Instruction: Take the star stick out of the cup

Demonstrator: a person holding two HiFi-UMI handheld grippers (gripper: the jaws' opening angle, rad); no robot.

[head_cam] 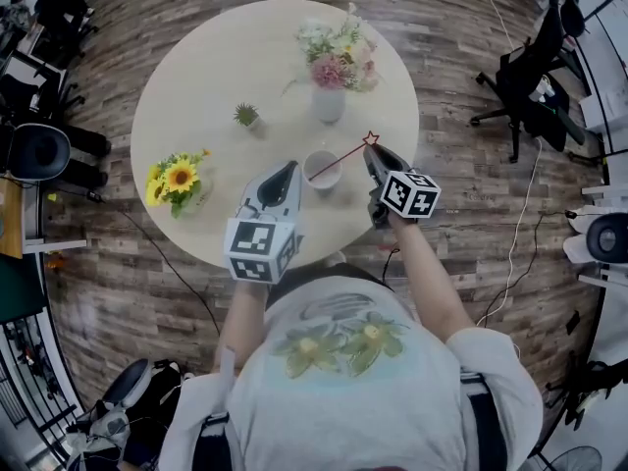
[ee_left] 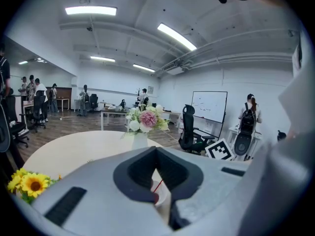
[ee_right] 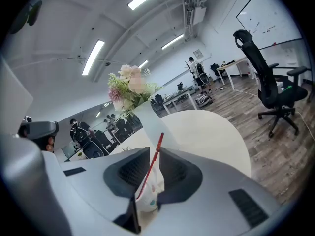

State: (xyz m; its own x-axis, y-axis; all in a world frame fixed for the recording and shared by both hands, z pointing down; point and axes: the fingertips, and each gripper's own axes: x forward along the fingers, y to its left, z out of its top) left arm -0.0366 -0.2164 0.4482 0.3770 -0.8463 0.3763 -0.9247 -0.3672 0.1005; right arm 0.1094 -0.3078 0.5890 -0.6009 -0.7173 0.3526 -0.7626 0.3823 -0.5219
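Head view shows a round, cream-topped bench [head_cam: 226, 57] on a wood-plank floor [head_cam: 471, 224], in a big open office with strip lights overhead. A black office chair [head_cam: 525, 86] stands off to the right, a whiteboard [ee_left: 209, 106] is at the far wall, and a few people stand about in the background. Near the front edge of the bench sits a white cup [head_cam: 331, 183]. The star stick [head_cam: 340, 158] is still in it, a thin red rod leaning out over the rim toward the right, with its star at the top end. The right gripper [head_cam: 371, 153] meets it there. From the right gripper view, its jaws are drawn in close on the rod, which runs up through the narrow gap between them, with the cup just below and beyond. The left gripper [head_cam: 290, 169] points at the cup's left side from just beside it. Its jaws stand a little apart with nothing between them, and the cup shows through the gap; I can't tell whether they touch it. Behind the cup stands a white vase [head_cam: 329, 101] of pink and white flowers. A small green plant [head_cam: 246, 116] sits to the vase's left, and a bunch of sunflowers [head_cam: 179, 177] lies near the bench's left edge, all well clear of the stick.
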